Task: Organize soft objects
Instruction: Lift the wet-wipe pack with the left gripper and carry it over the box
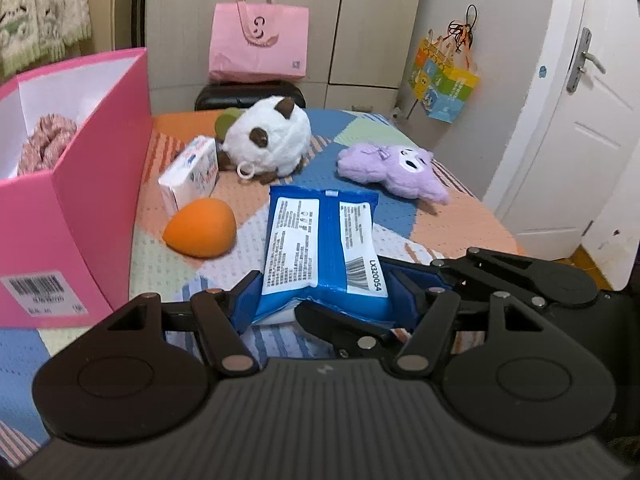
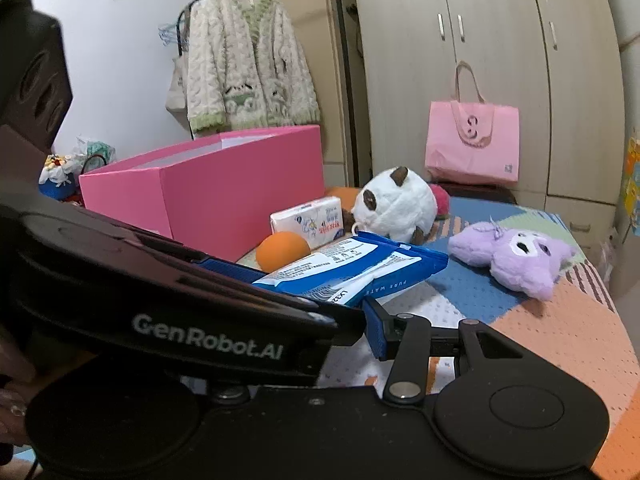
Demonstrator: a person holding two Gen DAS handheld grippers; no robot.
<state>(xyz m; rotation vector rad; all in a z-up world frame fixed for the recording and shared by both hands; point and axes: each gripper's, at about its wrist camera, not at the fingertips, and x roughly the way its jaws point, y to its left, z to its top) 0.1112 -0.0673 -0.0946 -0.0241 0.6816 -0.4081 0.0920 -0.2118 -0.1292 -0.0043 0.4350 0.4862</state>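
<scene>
Bed [image 1: 460,220]: the patchwork cover under your hands carries every loose soft item.
Pink box [image 1: 92,216]: it stands open at the left, a knitted bundle [image 1: 48,148] already inside; likely your target.
Panda plush [image 1: 268,140]: it waits beyond, the purple plush [image 1: 392,168] to its right.
Blue wipes pack [image 1: 320,240]: held off the cover, label up, apparently bound for the box.
Left claw [image 1: 320,300]: clamped across the pack's near end.
Right claw [image 2: 320,292]: its pads pinch the same pack, sharing the floppy load.
Orange sponge [image 1: 200,228]: near the box, beside the tissue pack [image 1: 192,176].
</scene>
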